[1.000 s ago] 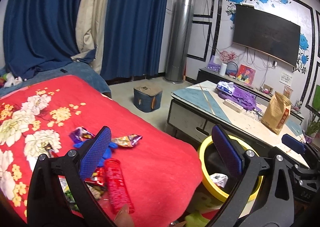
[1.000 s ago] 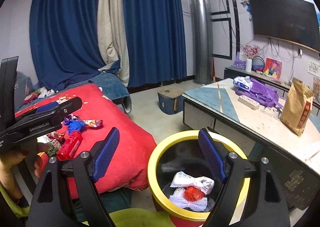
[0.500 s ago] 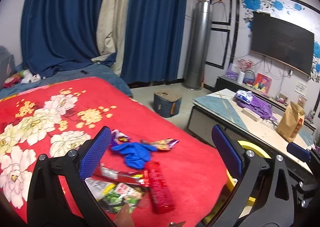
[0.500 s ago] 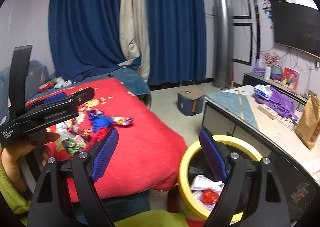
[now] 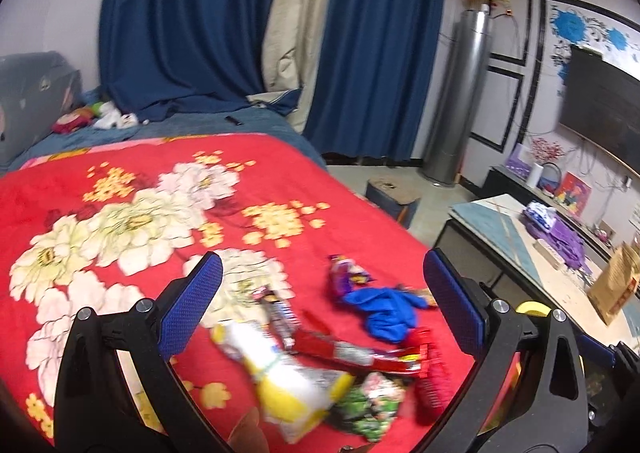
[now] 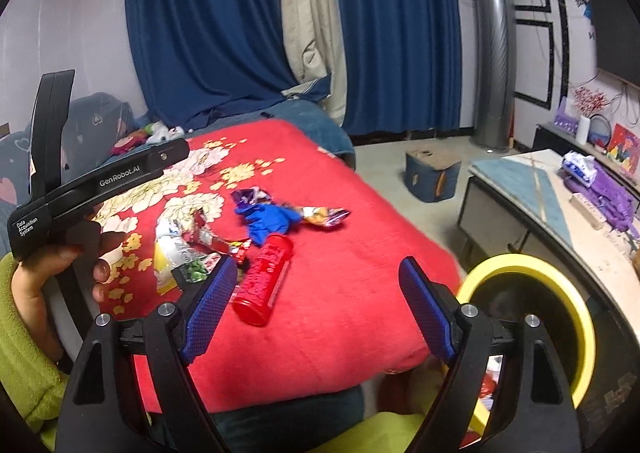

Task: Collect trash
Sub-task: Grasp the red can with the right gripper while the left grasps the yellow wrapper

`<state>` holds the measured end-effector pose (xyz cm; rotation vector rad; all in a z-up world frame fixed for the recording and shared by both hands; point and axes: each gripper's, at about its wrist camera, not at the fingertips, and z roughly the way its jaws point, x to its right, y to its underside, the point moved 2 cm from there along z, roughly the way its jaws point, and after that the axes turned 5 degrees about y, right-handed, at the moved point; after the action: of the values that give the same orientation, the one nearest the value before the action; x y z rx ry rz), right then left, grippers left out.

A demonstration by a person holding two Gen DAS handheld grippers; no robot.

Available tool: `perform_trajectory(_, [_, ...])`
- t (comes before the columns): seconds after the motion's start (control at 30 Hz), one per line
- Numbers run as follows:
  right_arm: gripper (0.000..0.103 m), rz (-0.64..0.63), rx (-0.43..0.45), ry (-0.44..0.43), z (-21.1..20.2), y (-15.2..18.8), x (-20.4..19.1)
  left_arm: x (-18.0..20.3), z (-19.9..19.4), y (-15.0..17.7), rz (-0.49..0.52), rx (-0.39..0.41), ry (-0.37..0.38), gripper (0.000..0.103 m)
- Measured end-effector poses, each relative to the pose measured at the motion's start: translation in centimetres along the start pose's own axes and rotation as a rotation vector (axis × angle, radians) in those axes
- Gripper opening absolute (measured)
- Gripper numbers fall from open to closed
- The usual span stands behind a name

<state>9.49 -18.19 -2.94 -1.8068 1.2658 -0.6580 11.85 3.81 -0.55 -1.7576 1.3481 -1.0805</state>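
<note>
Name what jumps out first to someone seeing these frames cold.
The red floral blanket fills the middle of both views, with a cluster of litter on it: a red bottle lying on its side, a crumpled blue glove just behind it, and snack wrappers to their left. A yellow-rimmed bin stands off the blanket's right edge. Both the left gripper and right gripper are open and empty.

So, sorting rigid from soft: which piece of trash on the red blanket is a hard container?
The red plastic cylindrical bottle, lying on its side; the rest are flat crinkled wrappers and a limp blue glove.
</note>
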Motion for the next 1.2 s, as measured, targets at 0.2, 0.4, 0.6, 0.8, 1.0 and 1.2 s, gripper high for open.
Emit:
perform_trajectory(0.2, [0.078, -0.024, -0.041, -0.031, 2.5, 0.2, -2.2, -2.9, 0.4, 0.6, -0.046, -0.044, -0.038, 0.092])
perform_trajectory(0.4, [0.071, -0.028, -0.09, -0.066, 4.4, 0.4, -3.7, -5.0, 0.9, 1.4, -0.089, -0.091, -0.041, 0.092])
perform_trajectory(0.6, [0.061, -0.021, -0.147, -0.07, 6.7, 0.7, -4.5, -6.3, 1.3, 2.2, -0.126, -0.138, -0.027, 0.092])
perform_trajectory(0.8, [0.054, -0.014, -0.179, -0.068, 8.0, 1.0, -4.8, -7.0, 1.8, 3.0, -0.164, -0.179, -0.001, 0.092])
perform_trajectory(1.0, [0.049, -0.004, -0.196, -0.064, 8.7, 1.2, -4.7, -7.0, 2.5, 3.5, -0.179, -0.219, 0.027, 0.085])
perform_trajectory(1.2, [0.044, 0.006, -0.218, -0.057, 9.1, 1.6, -4.3, -6.7, 3.4, 4.7, -0.202, -0.288, 0.065, 0.077])
